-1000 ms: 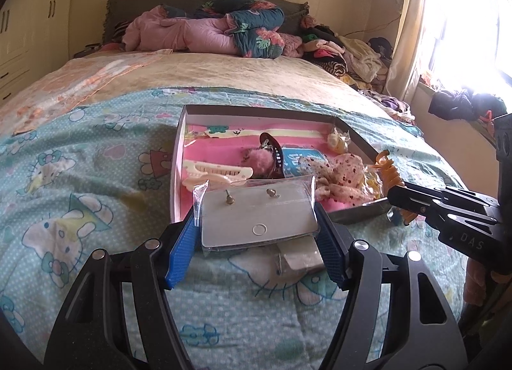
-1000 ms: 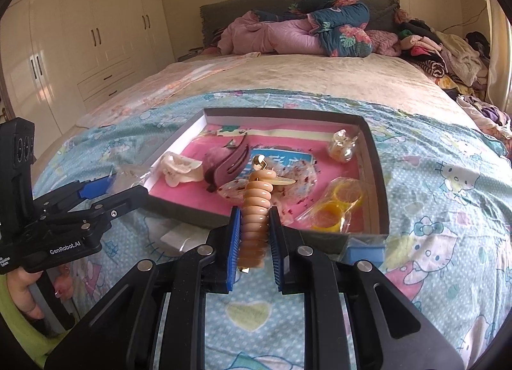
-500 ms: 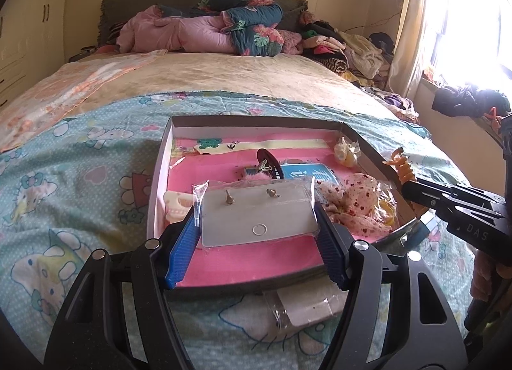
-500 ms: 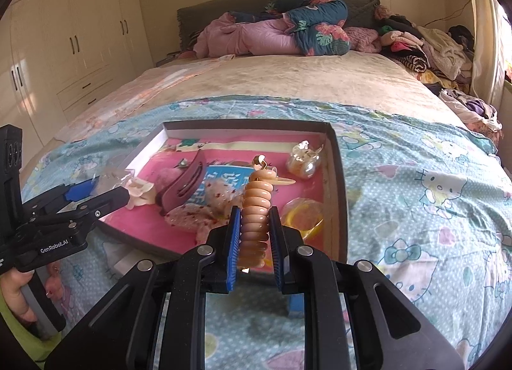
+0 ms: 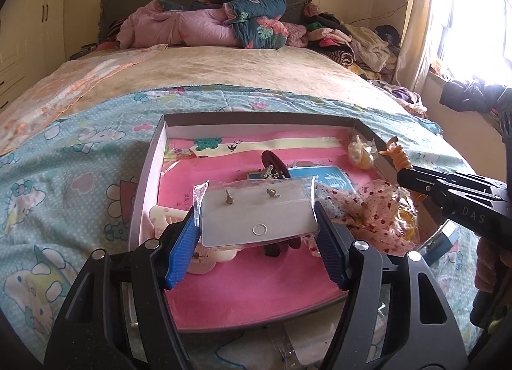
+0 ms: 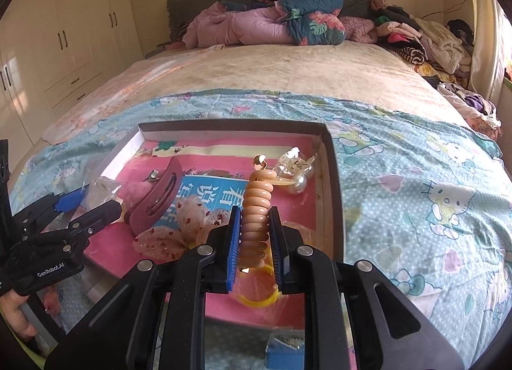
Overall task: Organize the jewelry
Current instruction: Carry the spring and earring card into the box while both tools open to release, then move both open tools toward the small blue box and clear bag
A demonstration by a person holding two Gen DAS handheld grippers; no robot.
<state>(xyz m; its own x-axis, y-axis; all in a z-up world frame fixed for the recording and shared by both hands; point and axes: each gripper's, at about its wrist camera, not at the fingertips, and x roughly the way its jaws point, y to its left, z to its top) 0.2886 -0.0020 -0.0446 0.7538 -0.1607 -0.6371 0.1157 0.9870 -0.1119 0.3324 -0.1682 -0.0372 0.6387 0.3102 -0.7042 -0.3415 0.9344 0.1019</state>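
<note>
Earrings on a grey card sealed in a clear plastic packet (image 5: 257,214) sit clamped between the blue pads of the left gripper (image 5: 256,237), low in the centre of the left wrist frame; two small studs show near the card's top edge and a ring-shaped mark lower down. Directly behind the packet lies the shallow box (image 5: 145,178), pink-lined, resting on the cartoon-print blanket (image 5: 64,178). Inside the box, a dark red hair claw (image 6: 160,197) lies left of centre in the right wrist frame, with a blue printed card (image 6: 211,194) just beside it and a dotted pale scrunchie (image 6: 182,229) in front. A cream hair clip (image 5: 166,218) shows at the box's left side in the left wrist frame, partly hidden by the gripper's finger.

At the centre of the right wrist frame, the right gripper (image 6: 254,242) is closed on an orange spiral hair tie (image 6: 257,206), held upright over the box's right part. A clear packet with pearly beads (image 6: 296,171) lies near the box's far right corner. A yellow ring (image 6: 259,293) lies under the right gripper's fingers.
</note>
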